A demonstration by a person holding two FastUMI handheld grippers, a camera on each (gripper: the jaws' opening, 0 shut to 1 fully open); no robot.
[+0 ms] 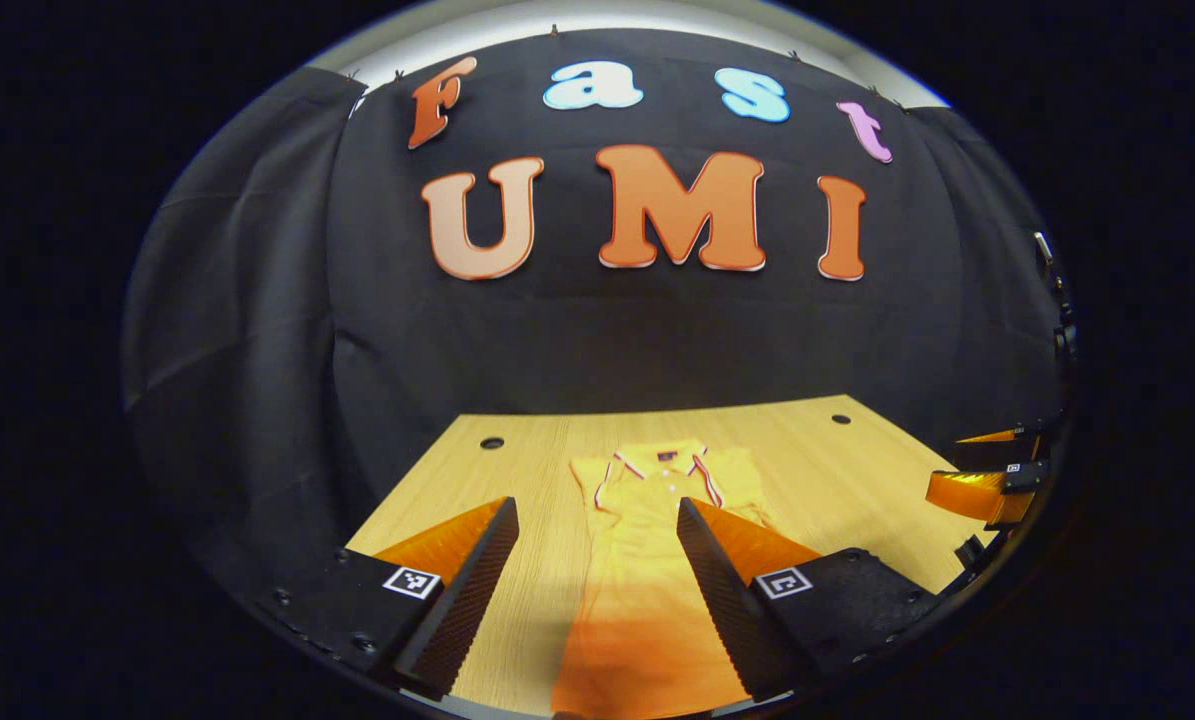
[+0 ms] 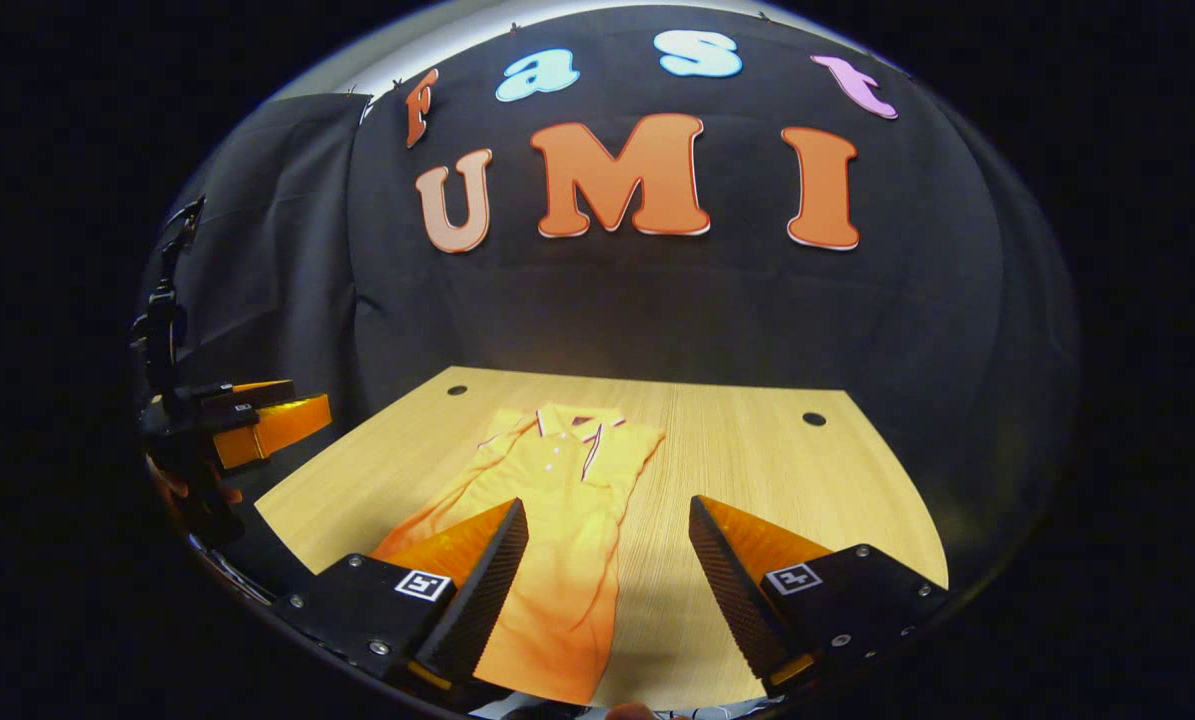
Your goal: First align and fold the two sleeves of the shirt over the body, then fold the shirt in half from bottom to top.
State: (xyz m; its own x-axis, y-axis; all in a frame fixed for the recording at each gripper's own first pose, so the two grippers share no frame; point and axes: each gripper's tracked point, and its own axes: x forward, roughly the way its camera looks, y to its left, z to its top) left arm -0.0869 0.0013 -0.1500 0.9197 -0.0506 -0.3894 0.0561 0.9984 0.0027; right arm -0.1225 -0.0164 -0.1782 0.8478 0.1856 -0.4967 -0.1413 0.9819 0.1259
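Nearest the lens in the left gripper view, the left claw (image 1: 597,560) stands wide, its two fingers spread apart with nothing between them but what lies below. Under that gap runs the orange short-sleeved polo shirt with a striped collar (image 1: 647,560), laid lengthwise on the pale wooden surface (image 1: 837,480), collar at the far end and hem toward the camera. The shirt looks narrow, like a long strip, with the sleeves drawn in along the body; whether they sit exactly even cannot be told from here. The claw hangs above the hem half of the shirt; whether it touches the cloth cannot be told.

At the right edge of this view the right claw (image 1: 987,475) shows off to the side of the surface, well apart from the shirt.

In the right gripper view, the right claw (image 2: 607,560) is likewise spread wide and grips nothing. The shirt (image 2: 557,540) lies partly behind its left finger and slants away toward the collar, while bare wood of the surface (image 2: 777,470) fills the space by the right finger. Two small round holes (image 2: 814,418) sit near the far corners of the surface. The left claw (image 2: 257,420) appears at the left edge, beyond the surface's near-left border.
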